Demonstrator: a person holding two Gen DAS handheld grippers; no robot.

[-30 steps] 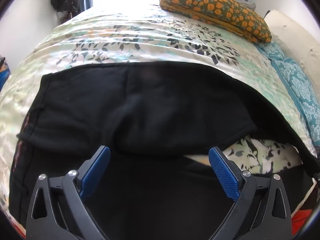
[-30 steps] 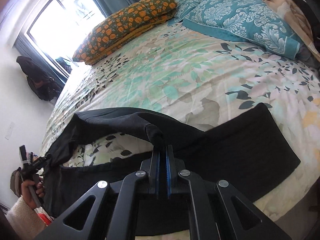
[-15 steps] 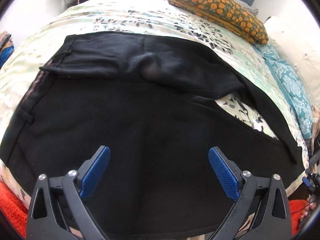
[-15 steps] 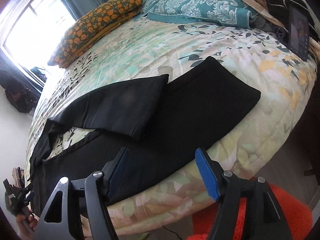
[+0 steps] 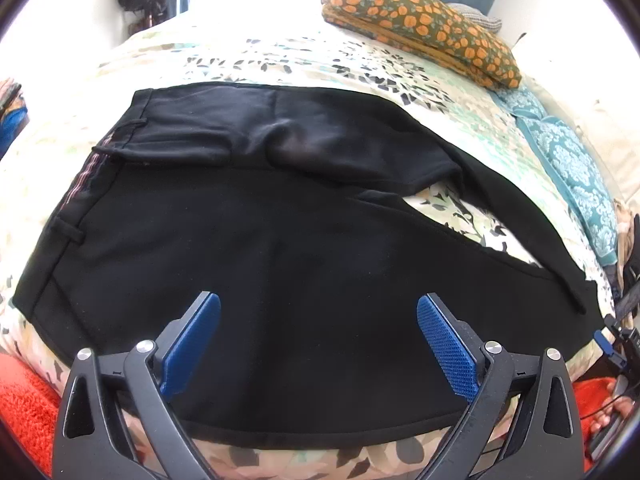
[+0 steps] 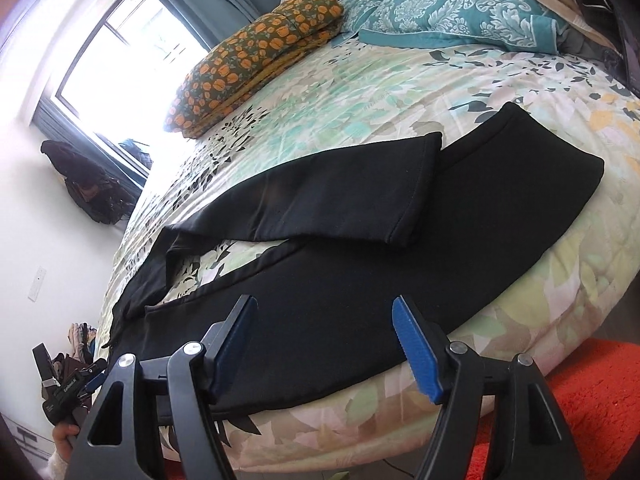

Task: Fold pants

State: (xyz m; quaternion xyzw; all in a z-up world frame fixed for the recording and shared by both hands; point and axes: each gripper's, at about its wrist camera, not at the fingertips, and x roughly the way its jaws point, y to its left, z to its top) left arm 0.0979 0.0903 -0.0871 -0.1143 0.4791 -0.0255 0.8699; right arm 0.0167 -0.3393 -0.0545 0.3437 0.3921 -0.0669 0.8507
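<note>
Left wrist view: black pants [image 5: 300, 264] lie spread on the floral bed [image 5: 280, 52], one leg folded back toward 12 o'clock. Left tool [image 5: 318, 344] hovers wide open, holding nothing. Right tool [image 6: 324, 344] has just opened; its jaws stand apart and empty over the pants' near edge at 6 o'clock.

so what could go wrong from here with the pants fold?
1. The black fabric pants have one leg folded back askew, with its hem angled across the other leg; a further fold would likely lock in that skew.
2. The near edge of the pants lies at the rim of the floral bedspread, so a tug could slide them off.
3. Both the left gripper and right gripper are open and hold nothing, the right having just opened; nothing pins the fold.
</note>
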